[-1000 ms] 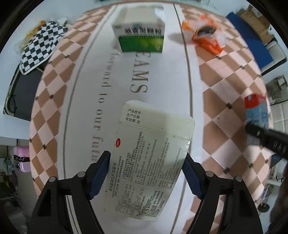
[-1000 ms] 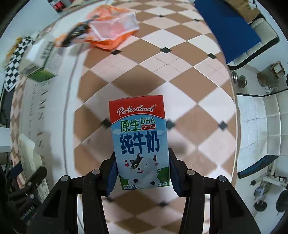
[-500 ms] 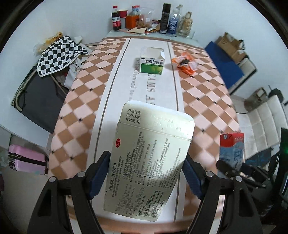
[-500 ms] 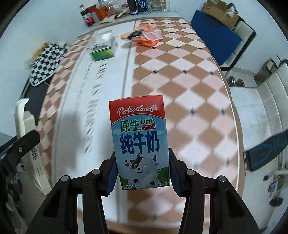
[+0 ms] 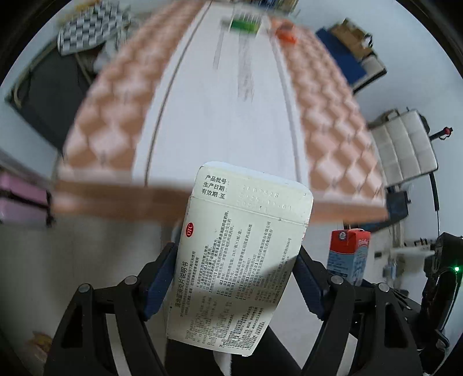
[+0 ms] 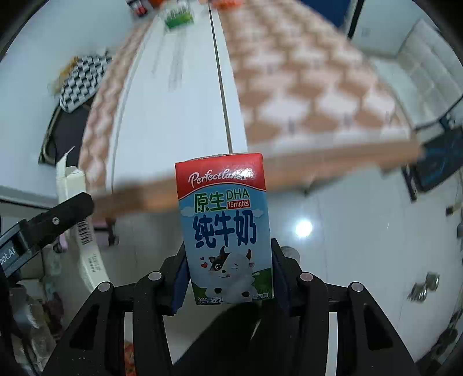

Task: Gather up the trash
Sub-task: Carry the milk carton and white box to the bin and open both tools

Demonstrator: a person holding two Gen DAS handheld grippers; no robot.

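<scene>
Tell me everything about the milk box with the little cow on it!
The milk carton is a small cardboard box with a red top, blue sides, blue Chinese letters and a winking cartoon cow on green grass. It stands upright, closed and undented, squeezed between the right gripper pads, held off the table.

A long checkered table [image 5: 115,121] stands on pale glossy floor [image 6: 347,245].

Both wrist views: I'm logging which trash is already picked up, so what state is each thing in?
Medicine box: held by the left gripper, end flap open.
Milk carton: upright, held by the right gripper.
Green box: lying on the table, blurred.
Orange wrapper: on the table, blurred.
</scene>
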